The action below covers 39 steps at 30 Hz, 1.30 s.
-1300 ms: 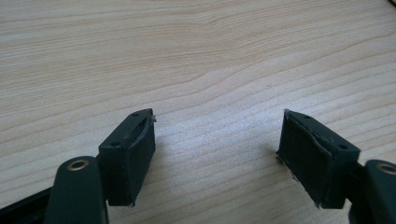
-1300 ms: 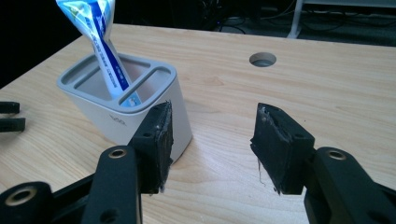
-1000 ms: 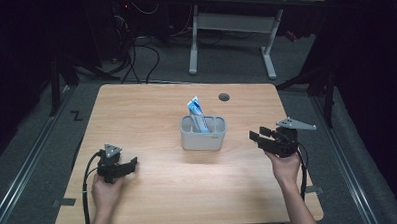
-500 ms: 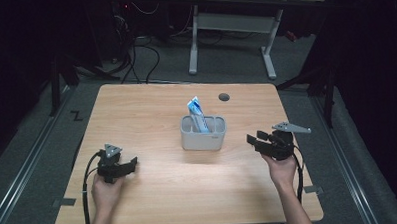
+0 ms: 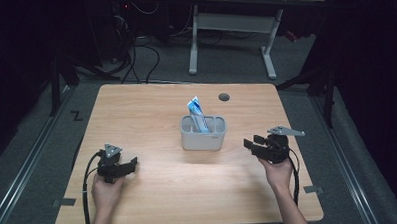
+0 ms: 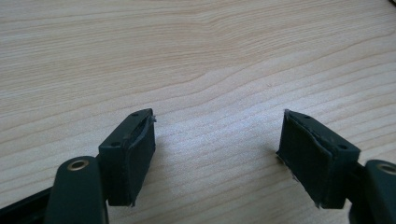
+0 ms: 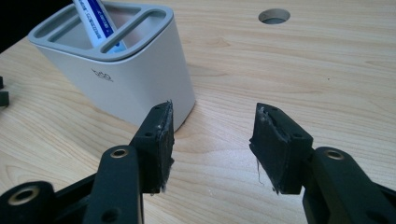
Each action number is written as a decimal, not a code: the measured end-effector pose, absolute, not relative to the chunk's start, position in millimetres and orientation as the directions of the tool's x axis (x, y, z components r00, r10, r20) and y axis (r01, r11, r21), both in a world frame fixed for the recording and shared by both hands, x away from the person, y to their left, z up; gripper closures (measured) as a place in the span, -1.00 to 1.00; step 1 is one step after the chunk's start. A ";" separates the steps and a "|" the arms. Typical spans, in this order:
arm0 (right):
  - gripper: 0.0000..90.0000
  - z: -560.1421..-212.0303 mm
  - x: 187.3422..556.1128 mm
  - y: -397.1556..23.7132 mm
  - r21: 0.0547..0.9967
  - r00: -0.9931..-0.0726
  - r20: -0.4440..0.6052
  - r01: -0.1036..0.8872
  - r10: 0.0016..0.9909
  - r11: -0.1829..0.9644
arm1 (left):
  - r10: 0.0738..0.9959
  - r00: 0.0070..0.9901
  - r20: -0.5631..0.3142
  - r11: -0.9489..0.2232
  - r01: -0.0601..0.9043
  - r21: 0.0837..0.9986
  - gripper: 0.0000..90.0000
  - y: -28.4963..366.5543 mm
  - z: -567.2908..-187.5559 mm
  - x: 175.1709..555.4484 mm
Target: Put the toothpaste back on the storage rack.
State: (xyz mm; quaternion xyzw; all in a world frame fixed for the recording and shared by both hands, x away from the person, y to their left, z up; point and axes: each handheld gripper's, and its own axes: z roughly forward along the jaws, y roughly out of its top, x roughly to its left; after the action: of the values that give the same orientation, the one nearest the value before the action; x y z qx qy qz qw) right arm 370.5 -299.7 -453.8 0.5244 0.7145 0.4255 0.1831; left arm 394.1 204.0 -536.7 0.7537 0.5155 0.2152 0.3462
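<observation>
While both grippers (left gripper (image 5: 131, 163), right gripper (image 5: 251, 144)) stand spread and empty, approach the holder (image 5: 203, 133) squarely, avoiding the tube (image 5: 197, 113).

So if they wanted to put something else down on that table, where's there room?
Plenty: the table is bare behind the left gripper, along the near edge between the hands, and around the hole. Only the middle is taken, by the grey holder with its tube; the right gripper sits close beside it.
</observation>
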 end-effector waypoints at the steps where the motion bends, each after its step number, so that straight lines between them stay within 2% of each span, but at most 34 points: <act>1: 0.07 -456.0 370.7 -299.6 0.799 -0.380 0.190 0.596 0.905 0.082 | 0.926 0.376 -0.032 -0.229 0.628 0.744 -0.39 203.9 -536.7 394.1; 39: 0.08 -501.9 391.2 -284.7 0.736 -0.333 0.115 0.662 0.936 0.145 | 0.927 0.374 -0.034 -0.227 0.628 0.744 -0.39 204.1 -536.8 394.1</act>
State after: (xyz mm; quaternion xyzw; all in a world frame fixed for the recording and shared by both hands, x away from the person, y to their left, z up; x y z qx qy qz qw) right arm 391.2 -284.7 -501.9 0.5455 0.7322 0.3608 0.1900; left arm 394.1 204.1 -536.8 0.7530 0.5162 0.2152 0.3467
